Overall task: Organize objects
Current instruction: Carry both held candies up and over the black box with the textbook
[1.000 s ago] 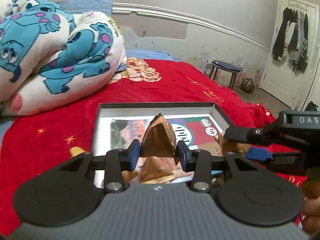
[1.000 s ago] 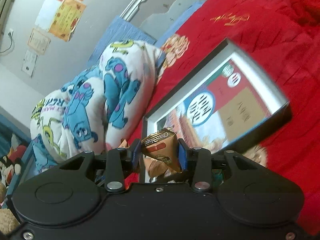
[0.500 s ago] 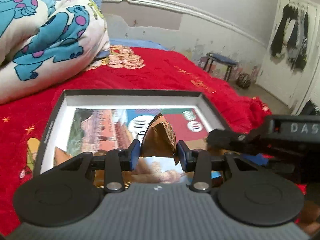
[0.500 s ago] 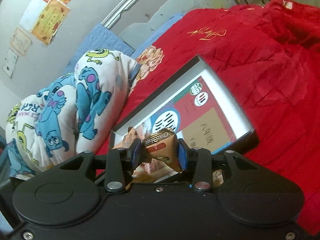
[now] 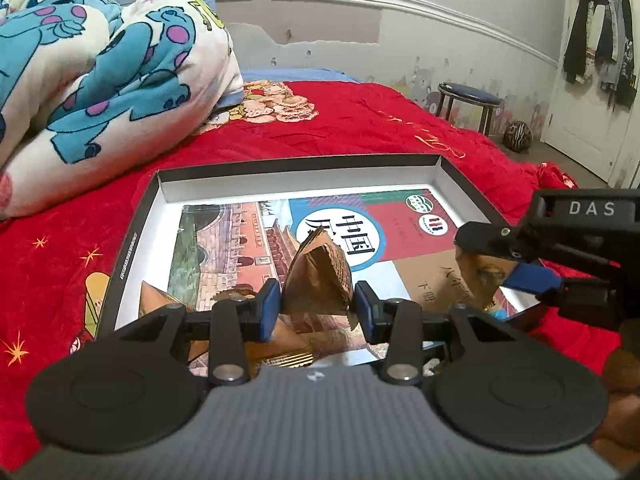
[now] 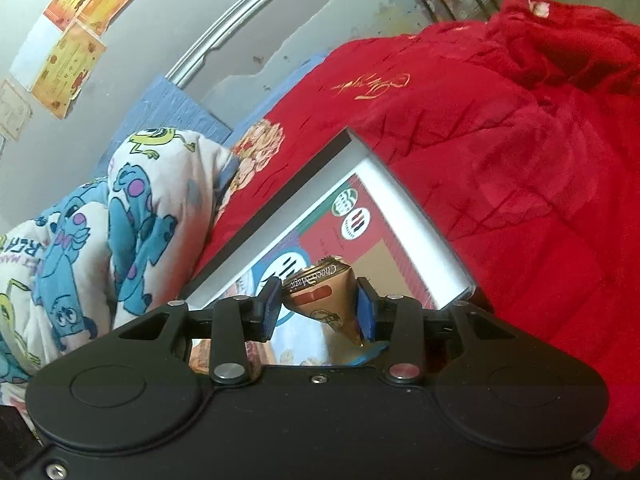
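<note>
My left gripper is shut on a brown pyramid-shaped snack packet, held over the near end of a shallow black box with a printed book cover lying in it. More brown packets lie in the box's near left corner, partly hidden by the gripper. My right gripper is shut on a gold "Choco Magic" packet above the same box. In the left wrist view the right gripper reaches in from the right over the box's near right corner.
The box lies on a red bedspread. A rolled blue-monster blanket lies behind it to the left. A blue stool and a striped ball stand on the floor beyond the bed, by a door hung with clothes.
Both grippers sank closer to the box, which now fills more of each view. The right gripper tilted down over the box. Each still grips its packet.
</note>
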`<state>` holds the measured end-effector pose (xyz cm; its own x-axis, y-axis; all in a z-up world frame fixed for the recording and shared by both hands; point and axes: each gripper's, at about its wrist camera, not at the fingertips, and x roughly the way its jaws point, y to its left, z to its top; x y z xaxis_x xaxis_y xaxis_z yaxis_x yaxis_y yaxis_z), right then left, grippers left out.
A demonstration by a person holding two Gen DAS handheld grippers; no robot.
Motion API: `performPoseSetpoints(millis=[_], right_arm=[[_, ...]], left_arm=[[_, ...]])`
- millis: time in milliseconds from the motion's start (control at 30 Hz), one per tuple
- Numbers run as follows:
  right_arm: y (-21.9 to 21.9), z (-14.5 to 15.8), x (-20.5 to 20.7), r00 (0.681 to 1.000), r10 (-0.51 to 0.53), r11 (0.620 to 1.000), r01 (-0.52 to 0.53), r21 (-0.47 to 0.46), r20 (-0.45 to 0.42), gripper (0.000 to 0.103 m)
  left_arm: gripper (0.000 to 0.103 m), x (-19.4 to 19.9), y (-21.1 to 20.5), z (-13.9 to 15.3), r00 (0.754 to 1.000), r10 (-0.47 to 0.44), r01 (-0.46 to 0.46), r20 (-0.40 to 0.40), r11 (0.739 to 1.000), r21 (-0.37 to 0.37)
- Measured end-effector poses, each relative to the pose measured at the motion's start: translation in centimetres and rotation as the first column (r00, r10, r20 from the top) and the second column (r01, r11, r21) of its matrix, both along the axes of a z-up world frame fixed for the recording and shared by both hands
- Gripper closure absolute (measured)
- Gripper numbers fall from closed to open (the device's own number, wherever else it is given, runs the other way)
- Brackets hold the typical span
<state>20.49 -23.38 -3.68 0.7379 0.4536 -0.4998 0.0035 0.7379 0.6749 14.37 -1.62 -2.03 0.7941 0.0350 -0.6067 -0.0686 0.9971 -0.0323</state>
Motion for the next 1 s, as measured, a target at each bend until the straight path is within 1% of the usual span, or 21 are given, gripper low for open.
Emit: performPoseSetpoints(millis=[100,167,333,400,467,567,667,833,933,1000], right_arm=[[0.0,0.0,0.0,1.000,0.004,1.000,-0.004,0.000,0.006,0.065],[0.0,-0.1,0.1,1.000,0.013,1.000,-0.014,0.014,0.008,0.065],[0.9,-0.3,0.1,0.999,0.050,0.999,-0.050,0.007,-0.009,0.065],[1.4,-0.2,0.0,0.998,0.068,0.998,-0.068,-0.011,-0.011,0.065],[2.2,0.0,-0.2,0.996,0.084,0.995,-0.084,-0.051,-0.016,0.065],[2.8,0.0,-0.3,0.993,0.112,0.992,-0.113,-0.060,-0.027,0.065],[3.2,0.1,-0.4,0.992,0.123,0.989,-0.125,-0.085,-0.031,0.065],[3.0,0.2,-0.4,0.990,0.134,0.989,-0.137,-0.058,-0.047,0.065],[3.2,0.2,-0.3,0.989,0.141,0.987,-0.144,-0.068,-0.049,0.065],[3.3,0.2,-0.3,0.988,0.145,0.987,-0.148,-0.068,-0.050,0.065]], left_arm=[[0.058,0.1,0.0,-0.2,1.000,-0.004,0.003,-0.015,1.000,-0.012],[0.058,0.2,0.0,-0.4,1.000,0.000,0.000,-0.023,1.000,-0.008],[0.058,0.2,-0.2,-0.7,0.999,-0.002,0.002,-0.033,1.000,0.004],[0.058,0.2,-0.3,-0.8,0.999,-0.014,0.015,-0.037,1.000,0.017],[0.057,0.3,-0.6,-1.0,0.998,-0.034,0.036,-0.054,0.999,0.026],[0.057,0.1,-0.7,-1.1,0.998,-0.037,0.038,-0.053,0.999,0.031],[0.057,0.2,-0.6,-1.2,0.998,-0.036,0.037,-0.057,0.999,0.027],[0.057,0.3,-0.3,-1.3,0.997,-0.040,0.040,-0.065,0.999,0.004],[0.057,0.3,-0.3,-1.3,0.997,-0.042,0.042,-0.066,0.999,0.002],[0.053,0.4,-0.2,-1.3,0.996,-0.050,0.050,-0.072,0.999,-0.006]])
